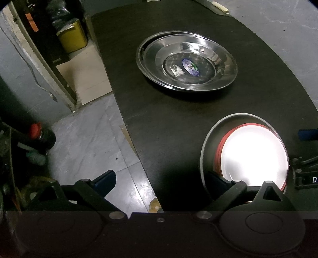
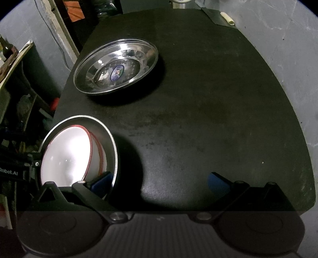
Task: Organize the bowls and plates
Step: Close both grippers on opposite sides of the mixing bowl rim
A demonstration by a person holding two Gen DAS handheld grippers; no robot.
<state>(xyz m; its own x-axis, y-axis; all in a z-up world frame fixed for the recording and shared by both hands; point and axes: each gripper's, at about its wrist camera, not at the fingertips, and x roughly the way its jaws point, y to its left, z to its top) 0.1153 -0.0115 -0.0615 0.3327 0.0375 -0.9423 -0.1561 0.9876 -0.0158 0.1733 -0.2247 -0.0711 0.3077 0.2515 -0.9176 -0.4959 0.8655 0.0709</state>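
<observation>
Two steel plates [image 1: 186, 61] [image 2: 117, 69] lie stacked on the far part of the dark table [image 1: 159, 123] [image 2: 198, 119]. Nearer stands a steel bowl [image 1: 210, 135] [image 2: 111, 139] with red-rimmed white bowls [image 1: 254, 154] [image 2: 67, 154] nested inside. My left gripper [image 1: 161, 179] is open wide. Its right finger [image 1: 217, 179] dips inside the steel bowl's near wall and its left finger [image 1: 105, 178] hangs off the table over the floor. My right gripper [image 2: 159, 183] is also open, with its left finger [image 2: 101, 182] inside the steel bowl and its right finger [image 2: 216, 183] above bare tabletop.
The table's left edge drops to a grey tiled floor [image 1: 89, 142]. A yellow container [image 1: 72, 36] and a red-capped dark jar [image 1: 39, 135] stand on the floor to the left. A pale roll [image 2: 227, 17] lies beyond the far right corner.
</observation>
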